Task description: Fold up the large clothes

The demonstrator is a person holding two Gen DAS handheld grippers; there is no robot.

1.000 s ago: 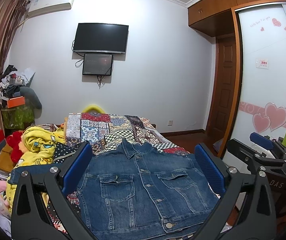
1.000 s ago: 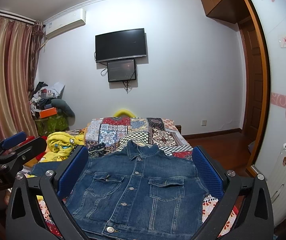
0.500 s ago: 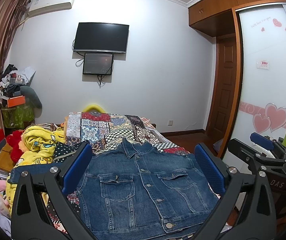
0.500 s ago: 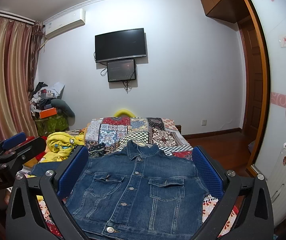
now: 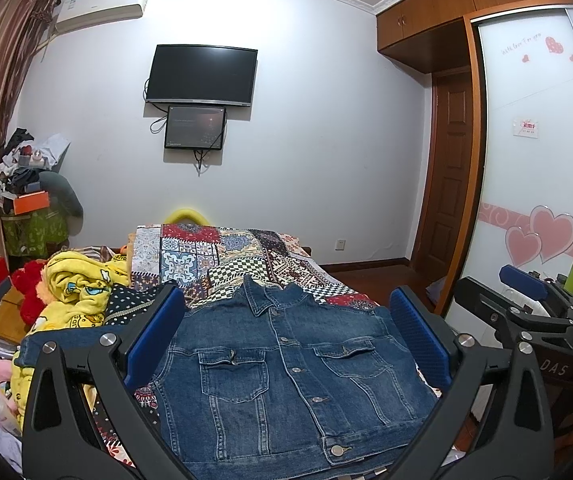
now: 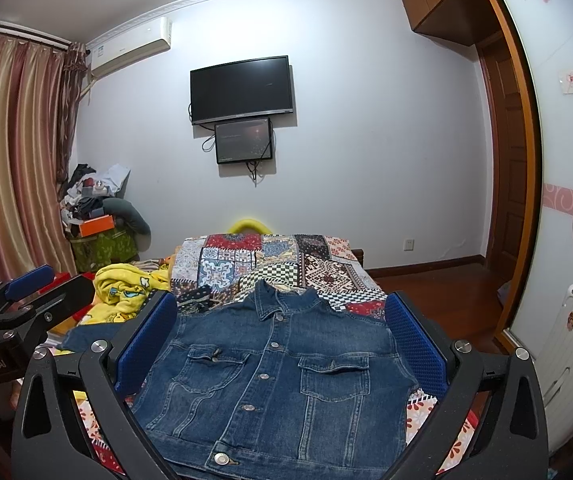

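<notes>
One denim jacket lies flat, buttoned, on the patchwork bedspread; its hem is cut off by the frame, and one sleeve is partly hidden. Left gripper and right gripper hover above it, fingers spread wide, holding nothing.

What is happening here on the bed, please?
A person holds a hand-held gripper in each hand above a denim jacket that lies spread flat, buttoned, front up, on a patchwork bedspread. The left hand-held gripper and the right hand-held gripper are both open and hold nothing. One sleeve lies out to the left. No fold has been made yet.
</notes>
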